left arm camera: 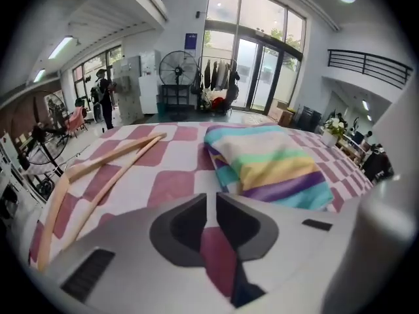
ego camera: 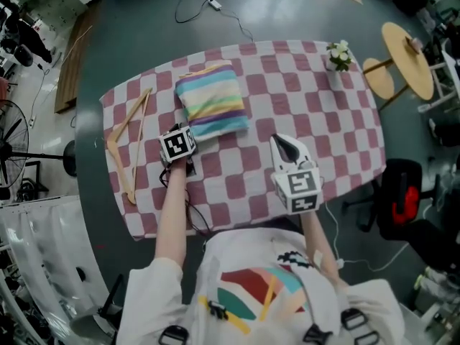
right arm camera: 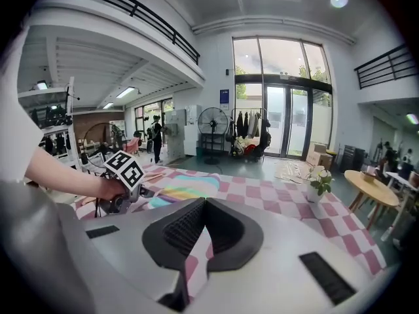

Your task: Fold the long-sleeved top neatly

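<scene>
The long-sleeved top (ego camera: 212,99) lies folded into a striped rectangle of teal, yellow, cream and purple on the back left of the checked table (ego camera: 327,124). My left gripper (ego camera: 184,136) hangs just in front of its near edge and points at it. In the left gripper view the top (left arm camera: 275,165) fills the right half, and the left gripper (left arm camera: 211,198) shows a narrow gap with nothing in it. My right gripper (ego camera: 282,144) hovers over bare cloth to the right of the top, jaws together and empty. The top (right arm camera: 183,191) lies ahead and to the left of it in the right gripper view.
A wooden hanger (ego camera: 128,149) lies along the table's left side. A small vase of white flowers (ego camera: 338,54) stands at the back right corner. Off the table stand a round wooden side table (ego camera: 406,60) and a black chair (ego camera: 402,192).
</scene>
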Motion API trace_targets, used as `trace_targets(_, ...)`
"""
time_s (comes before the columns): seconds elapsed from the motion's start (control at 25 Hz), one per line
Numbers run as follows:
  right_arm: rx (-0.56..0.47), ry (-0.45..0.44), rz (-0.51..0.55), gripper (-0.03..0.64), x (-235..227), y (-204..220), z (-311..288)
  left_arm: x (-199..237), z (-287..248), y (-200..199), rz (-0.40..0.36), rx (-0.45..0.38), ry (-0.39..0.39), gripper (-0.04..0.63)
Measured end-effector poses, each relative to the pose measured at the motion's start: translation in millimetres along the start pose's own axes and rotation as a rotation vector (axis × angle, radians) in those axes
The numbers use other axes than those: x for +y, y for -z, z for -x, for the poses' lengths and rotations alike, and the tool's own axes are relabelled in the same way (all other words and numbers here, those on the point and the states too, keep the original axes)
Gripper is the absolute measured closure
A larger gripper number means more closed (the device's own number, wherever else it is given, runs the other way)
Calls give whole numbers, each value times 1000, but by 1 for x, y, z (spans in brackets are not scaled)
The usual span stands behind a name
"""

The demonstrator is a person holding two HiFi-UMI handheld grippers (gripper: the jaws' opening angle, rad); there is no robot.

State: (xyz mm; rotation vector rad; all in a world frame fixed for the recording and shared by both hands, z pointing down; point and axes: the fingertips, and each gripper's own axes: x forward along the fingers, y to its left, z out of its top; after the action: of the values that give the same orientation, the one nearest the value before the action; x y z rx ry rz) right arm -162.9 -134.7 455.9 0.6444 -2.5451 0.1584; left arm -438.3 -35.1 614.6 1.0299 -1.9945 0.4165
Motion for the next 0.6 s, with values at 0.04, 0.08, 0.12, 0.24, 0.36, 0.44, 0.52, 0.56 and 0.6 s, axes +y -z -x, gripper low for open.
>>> trace_targets(0.04, 2, 1, -1, 609, 0, 0, 0, 5, 4, -2, 0, -15, -7, 548)
trace_targets(0.08, 2, 2, -3, 609, 0, 0, 0, 8, 10, -6, 2, -42, -8, 548)
trace_targets(0.12, 1, 3, -4, 609, -1, 0, -1, 10, 17, -12, 13, -82, -4, 552)
trace_targets(0.24, -11, 0, -7, 609, 0, -4, -1, 2, 46, -39, 74, -246, 57, 576)
trace_targets(0.36, -35, -10, -16, 609, 2, -10, -1, -27, 100, -68, 72, -413, 133, 588)
trace_targets(0.44, -54, -15, -17, 609, 4, -15, 0, -52, 139, -78, 47, -505, 167, 588)
trace_targets(0.52, -71, -16, -12, 609, 4, -20, 1, -73, 170, -78, 22, -565, 178, 588)
trace_targets(0.56, -80, -19, -21, 609, 4, -22, 2, -82, 182, -75, 18, -583, 183, 588)
trace_targets(0.6, -90, -23, -34, 609, 5, -24, 3, -90, 191, -71, 17, -595, 193, 588)
